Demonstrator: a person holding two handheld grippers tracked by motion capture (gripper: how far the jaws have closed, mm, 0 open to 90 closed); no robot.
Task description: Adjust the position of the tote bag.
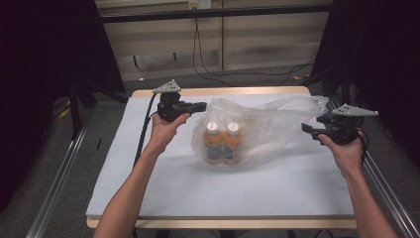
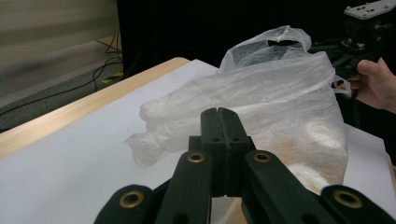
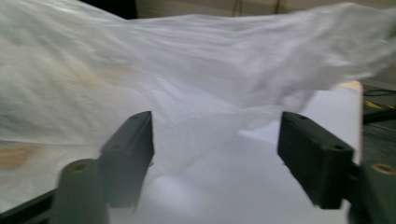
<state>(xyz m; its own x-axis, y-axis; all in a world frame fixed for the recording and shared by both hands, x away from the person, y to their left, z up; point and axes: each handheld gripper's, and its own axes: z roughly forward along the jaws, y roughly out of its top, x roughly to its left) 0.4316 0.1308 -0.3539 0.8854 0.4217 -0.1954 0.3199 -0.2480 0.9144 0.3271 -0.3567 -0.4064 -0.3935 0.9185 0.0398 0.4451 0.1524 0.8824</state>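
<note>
**A:** ok so where's your bag sitting right now?

**B:** The clear plastic bag [image 1: 257, 130] is right in the middle of the high view, lying on the white table [image 1: 198, 183], a bit toward the far side. Two bottles [image 1: 222, 143] are inside it, side by side, white caps pointing to the top of the frame, orange-ish contents showing through the film. The bag's loose end stretches off toward the right of the frame.

**A:** and your hands?

**B:** Your left gripper [image 1: 199, 106] is at the bag's upper left corner in the high view, jaws pointing right, tips touching the plastic. In the left gripper view its jaws are clenched tight together, no gap, with the bag [image 2: 261, 107] bunched up just beyond them. Whether a bit of film is pinched in there, I can't tell.

**A:** right side?

**B:** Your right gripper [image 1: 308, 129] is at the right edge of the frame in the high view, near the bag's stretched-out end, your right hand [image 1: 346, 151] wrapped around it. In the right gripper view the jaws are spread wide, released, with the bag [image 3: 196, 84] billowing across the top of that frame and bare table [image 3: 261, 186] between them. It's a bit blurry there.

**A:** table surroundings?

**B:** Wooden edge around the white top, cables [image 1: 208, 64] on the floor up top.
</note>
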